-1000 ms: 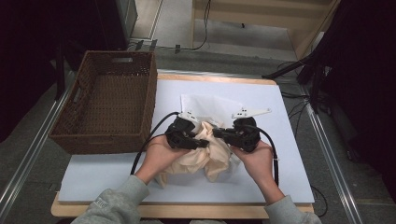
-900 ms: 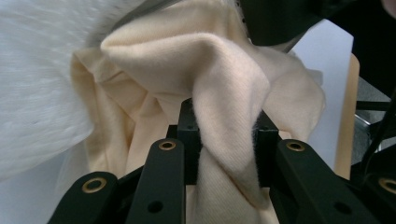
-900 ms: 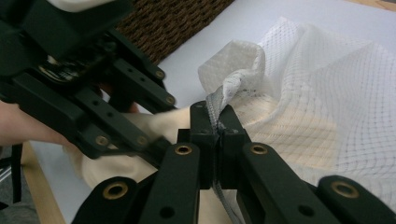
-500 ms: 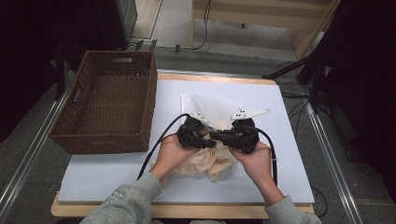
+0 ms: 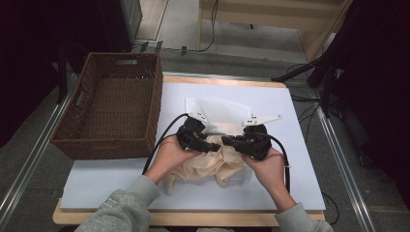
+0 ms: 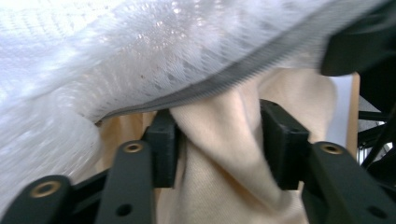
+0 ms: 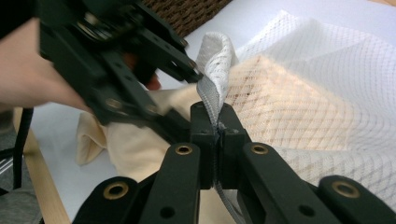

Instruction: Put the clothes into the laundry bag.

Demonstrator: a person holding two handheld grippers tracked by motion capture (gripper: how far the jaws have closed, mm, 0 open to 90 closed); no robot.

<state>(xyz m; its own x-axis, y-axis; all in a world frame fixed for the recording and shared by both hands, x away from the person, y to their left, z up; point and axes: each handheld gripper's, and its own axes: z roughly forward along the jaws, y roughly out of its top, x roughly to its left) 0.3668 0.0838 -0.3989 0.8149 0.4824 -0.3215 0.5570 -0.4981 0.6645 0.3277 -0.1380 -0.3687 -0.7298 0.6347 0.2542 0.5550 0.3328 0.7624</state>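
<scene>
- The right hand-held gripper (image 7: 218, 135) has its two black jaws squeezed tight together on the grey zip edge of the white mesh bag (image 7: 327, 93).
- In the right gripper view, the edge of the bag sticks up out of the closed jaws and folds over at the top.
- The left hand-held gripper (image 6: 219, 140) has its jaws partly apart. They have just been opening.
- A fold of the cream cloth (image 6: 224, 154) sits between the left jaws. It lies against them, but they are not squeezing it.
- In the left gripper view, the mesh bag (image 6: 116, 56) hangs over the cream cloth, and its grey zip edge runs just above the jaws.
- In the high view, the two hand-held grippers point at each other, tip to tip, right over the cream cloth (image 5: 208, 166).
- The left hand-held gripper (image 5: 212, 145) is on the side of the cloth nearer the brown basket (image 5: 77, 140). The right hand-held gripper (image 5: 229, 141) is on the side away from the basket.
- The cream cloth lies bunched up on the white worktop (image 5: 111, 179), near the basket but not touching it.
- The mesh bag (image 5: 217, 111) lies flat just behind the cloth, on its far side from the person.
- Through the mesh, in the right gripper view, some cream cloth shows inside the bag.
</scene>
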